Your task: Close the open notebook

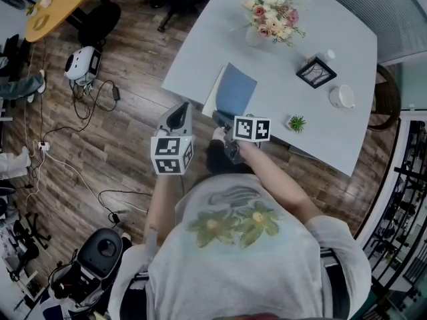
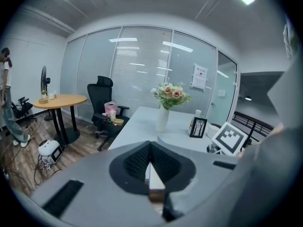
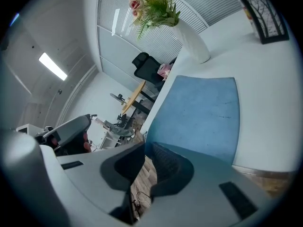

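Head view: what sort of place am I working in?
Probably an office: a black swivel chair, a glass wall with blinds, and a pale table holding a vase of flowers.

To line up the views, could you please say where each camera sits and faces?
Head view: on the person's head, looking steeply down at the table; shirt, arms, left gripper, right gripper show.
Left gripper view: on that gripper, facing the flowers; its jaws show.
Right gripper view: on that gripper, facing the blue notebook; its jaws show.
All share the flowers.
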Demonstrator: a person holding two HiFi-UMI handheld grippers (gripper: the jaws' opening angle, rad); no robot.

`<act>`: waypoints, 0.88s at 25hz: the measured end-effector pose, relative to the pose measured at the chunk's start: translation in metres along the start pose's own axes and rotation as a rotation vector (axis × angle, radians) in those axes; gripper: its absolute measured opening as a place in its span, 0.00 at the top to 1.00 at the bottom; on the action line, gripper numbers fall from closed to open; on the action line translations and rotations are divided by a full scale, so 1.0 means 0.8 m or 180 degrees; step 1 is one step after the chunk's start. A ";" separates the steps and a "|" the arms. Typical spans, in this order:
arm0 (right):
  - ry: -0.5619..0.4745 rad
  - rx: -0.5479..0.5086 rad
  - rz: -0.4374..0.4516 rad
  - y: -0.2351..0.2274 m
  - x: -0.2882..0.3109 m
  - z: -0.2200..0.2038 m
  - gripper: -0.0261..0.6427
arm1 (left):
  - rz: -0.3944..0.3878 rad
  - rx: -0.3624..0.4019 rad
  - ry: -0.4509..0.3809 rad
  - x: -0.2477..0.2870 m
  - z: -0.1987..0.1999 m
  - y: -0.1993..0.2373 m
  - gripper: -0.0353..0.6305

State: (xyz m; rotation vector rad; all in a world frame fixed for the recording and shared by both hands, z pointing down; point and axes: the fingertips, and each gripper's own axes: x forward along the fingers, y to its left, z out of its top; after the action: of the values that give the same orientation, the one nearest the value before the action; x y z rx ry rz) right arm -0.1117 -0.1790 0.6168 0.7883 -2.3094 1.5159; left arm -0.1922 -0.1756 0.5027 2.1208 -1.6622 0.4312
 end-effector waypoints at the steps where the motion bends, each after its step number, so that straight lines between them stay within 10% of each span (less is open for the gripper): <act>1: 0.0014 -0.0008 -0.0009 -0.002 0.003 -0.001 0.87 | 0.0004 -0.0006 0.0002 0.001 -0.001 0.001 0.94; 22: 0.0486 -0.0356 -0.0308 -0.033 0.060 -0.026 0.87 | 0.0110 -0.0149 0.0017 0.006 -0.006 0.030 0.94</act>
State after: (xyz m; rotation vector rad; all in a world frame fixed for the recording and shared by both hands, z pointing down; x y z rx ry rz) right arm -0.1370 -0.1824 0.6696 0.7179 -2.1904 1.3443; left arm -0.2143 -0.1821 0.5123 2.0584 -1.6916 0.4040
